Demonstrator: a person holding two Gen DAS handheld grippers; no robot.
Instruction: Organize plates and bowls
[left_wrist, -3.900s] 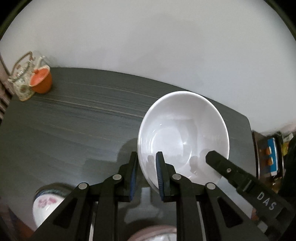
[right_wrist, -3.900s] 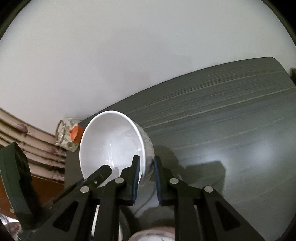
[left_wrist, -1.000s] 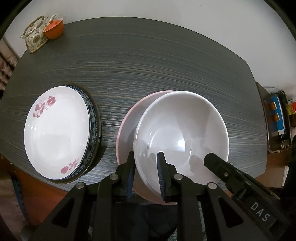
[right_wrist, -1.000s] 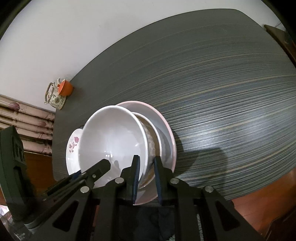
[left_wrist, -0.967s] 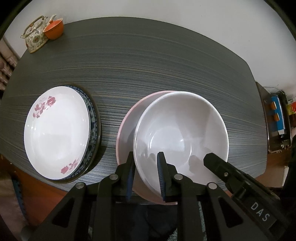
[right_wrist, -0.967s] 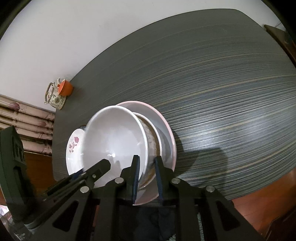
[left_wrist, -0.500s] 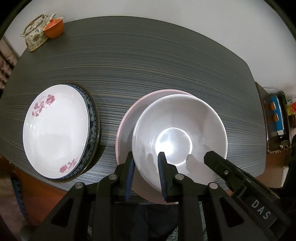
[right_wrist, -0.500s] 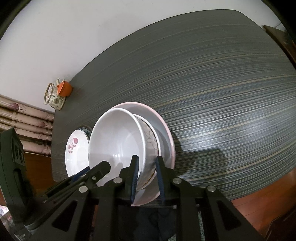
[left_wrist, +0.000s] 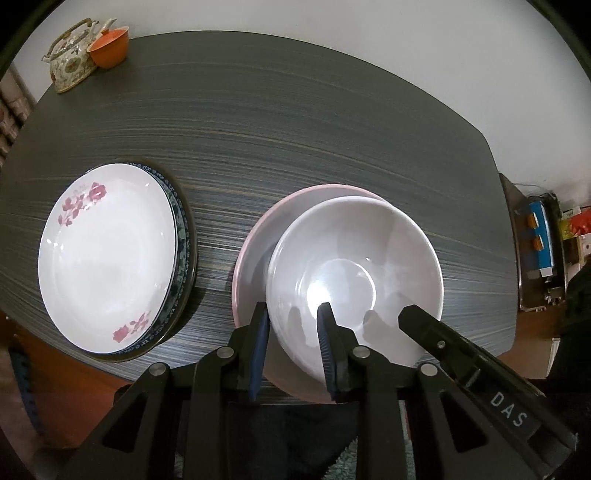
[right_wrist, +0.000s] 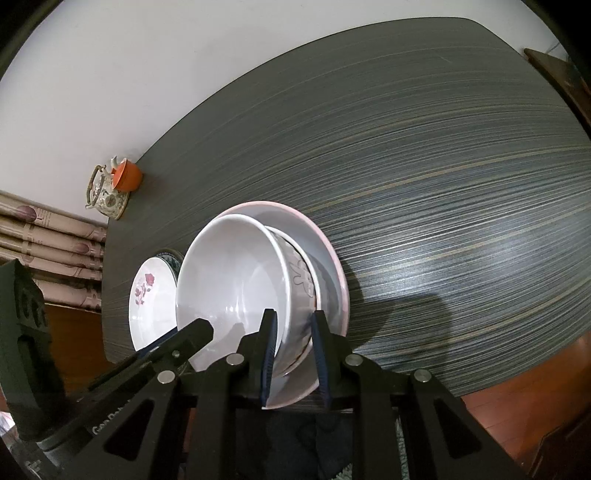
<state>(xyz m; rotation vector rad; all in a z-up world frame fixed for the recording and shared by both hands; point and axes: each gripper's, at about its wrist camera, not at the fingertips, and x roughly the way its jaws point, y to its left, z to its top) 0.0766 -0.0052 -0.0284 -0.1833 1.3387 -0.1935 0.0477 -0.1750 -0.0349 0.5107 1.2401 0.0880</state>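
A plain white bowl (left_wrist: 354, 273) sits nested in a patterned bowl (right_wrist: 301, 280) on a pink-rimmed plate (left_wrist: 258, 243) near the table's front edge. My left gripper (left_wrist: 293, 325) straddles the bowl's left rim with its jaws spread a little and a gap at the outer finger. My right gripper (right_wrist: 293, 328) straddles the right rim of the nested bowls, jaws likewise parted. The white bowl also shows in the right wrist view (right_wrist: 236, 288). A white plate with red flowers (left_wrist: 107, 254) lies on a dark blue-rimmed plate (left_wrist: 184, 243) to the left.
A floral teapot (left_wrist: 70, 62) and an orange cup (left_wrist: 109, 51) stand at the table's far left corner. The dark striped table (left_wrist: 295, 129) ends just below the plates. A cluttered shelf (left_wrist: 543, 240) stands to the right.
The white bowl came down from mid-air into the patterned bowl on the pink plate. In the last half second both grippers' jaws have widened off its rim.
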